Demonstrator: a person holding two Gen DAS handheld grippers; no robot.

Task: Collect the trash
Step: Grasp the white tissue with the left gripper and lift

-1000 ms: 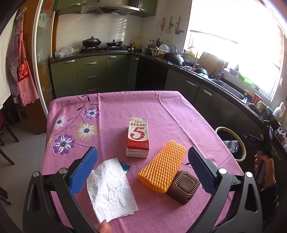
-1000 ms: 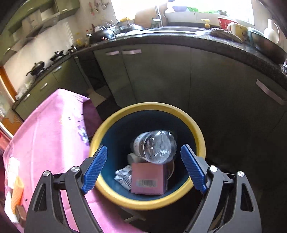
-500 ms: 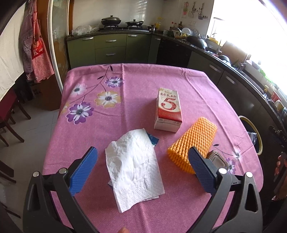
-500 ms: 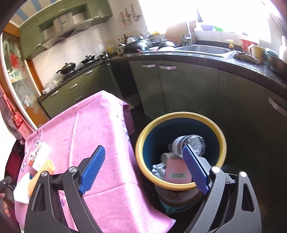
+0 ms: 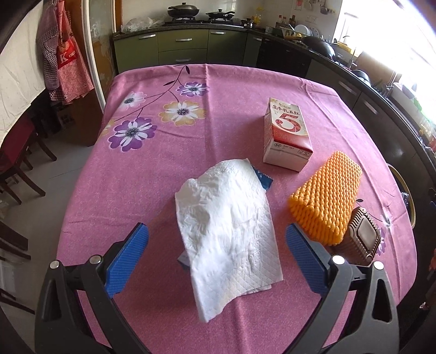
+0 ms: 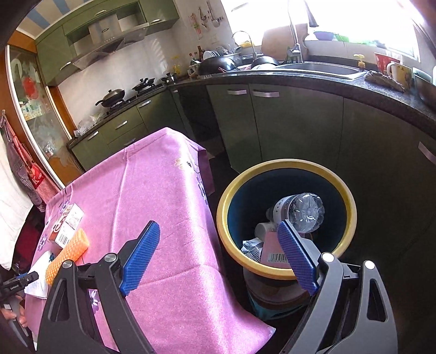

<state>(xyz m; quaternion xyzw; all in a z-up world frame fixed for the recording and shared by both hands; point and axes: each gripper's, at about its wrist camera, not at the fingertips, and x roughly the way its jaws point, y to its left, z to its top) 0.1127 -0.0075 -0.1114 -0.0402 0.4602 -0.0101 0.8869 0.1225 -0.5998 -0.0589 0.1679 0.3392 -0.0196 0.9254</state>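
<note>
Left claw (image 5: 216, 254) is spread wide and empty over the white napkin (image 5: 227, 226) near the worktop's (image 5: 163, 168) front edge. Milk carton (image 5: 287, 134), orange foam sleeve (image 5: 328, 203) and brown cup (image 5: 361, 241) sit toward its right edge. Right claw (image 6: 218, 253) is wide, empty, at the yellow-rimmed bin (image 6: 346, 196) beside the worktop.

I'm seeing a pink floral cloth (image 5: 218, 109) covering the bench. Behind it, green cabinets (image 5: 179, 49) are running along the wall, with two dark pans (image 5: 183, 8) sitting on the stove. A red checked apron (image 5: 65, 54) is hanging at the left, and a steel sink (image 6: 316, 68) is catching window light.
</note>
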